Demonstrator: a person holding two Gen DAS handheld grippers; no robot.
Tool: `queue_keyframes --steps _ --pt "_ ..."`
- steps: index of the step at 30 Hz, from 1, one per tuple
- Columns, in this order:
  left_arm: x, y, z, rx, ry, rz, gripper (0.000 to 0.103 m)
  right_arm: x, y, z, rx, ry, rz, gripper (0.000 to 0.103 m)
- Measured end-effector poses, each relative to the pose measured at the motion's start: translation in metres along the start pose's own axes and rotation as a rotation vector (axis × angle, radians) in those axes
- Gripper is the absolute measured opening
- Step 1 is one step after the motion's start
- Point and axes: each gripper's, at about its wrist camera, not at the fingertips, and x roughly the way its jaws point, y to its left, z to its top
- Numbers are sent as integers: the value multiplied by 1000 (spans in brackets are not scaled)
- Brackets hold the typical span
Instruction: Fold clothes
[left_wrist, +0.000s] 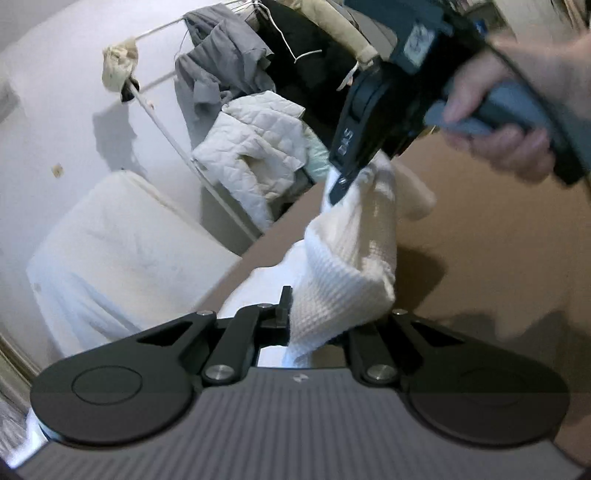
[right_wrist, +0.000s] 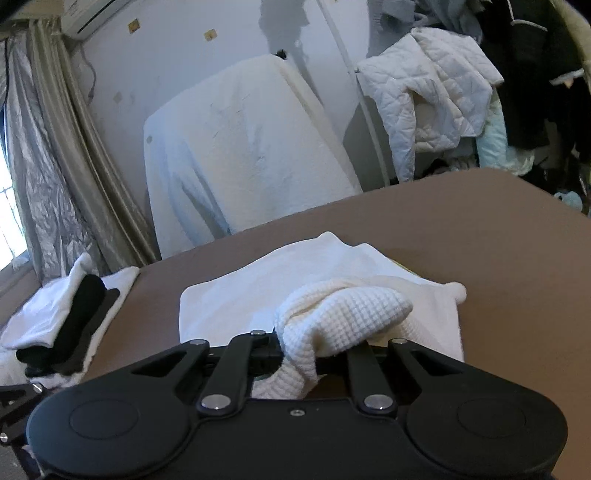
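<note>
- The left hand-held gripper (left_wrist: 314, 325), at the bottom centre of the left wrist view, is clamped on a fold of a white waffle-knit garment (left_wrist: 343, 266); the cloth bunches between its fingers and hides the right-side fingertip.
- The right hand-held gripper (left_wrist: 341, 184), seen in the upper right of the left wrist view with a bare hand (left_wrist: 517, 122) around its grey handle, pinches the same garment at a higher point, so the cloth hangs lifted between the two tools above the brown bench (left_wrist: 480, 240).
- In the right wrist view the right hand-held gripper (right_wrist: 314, 354) sits at the bottom centre, closed on a bunch of the waffle-knit garment (right_wrist: 343, 310), which drapes over its fingers.
- Behind that bunch, a flat white cloth (right_wrist: 295, 266) lies spread on the bench (right_wrist: 480, 240) in the middle of the frame; whether it is part of the same garment cannot be told.
- At the lower left of the right wrist view, a pile of white and black clothes (right_wrist: 66, 314) rests near the bench's edge.
- Past the bench, a white covered shape (right_wrist: 240, 147) stands against the wall, and a white quilted jacket (right_wrist: 424, 85) hangs at the upper right beside dark clothes.
- Grey curtains (right_wrist: 44, 166) fill the left edge of that view.
</note>
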Motion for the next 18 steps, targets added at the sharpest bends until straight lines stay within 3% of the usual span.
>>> queue_keyframes --steps 3,6,11,16,18 --pt "-18 4 8 -24 -6 -7 8 -19 5 6 27 3 22 13" --pt "-32 20 15 -143 -12 -53 7 -38 1 8 82 43 54 12" --pt "-54 26 16 -345 8 -162 7 -66 -6 -17 109 129 35 12" --pt "-78 7 19 -371 38 -152 7 -97 -19 -41 203 90 69 12" --pt "-89 11 19 -426 42 -151 7 -104 -17 -40 226 100 95 12"
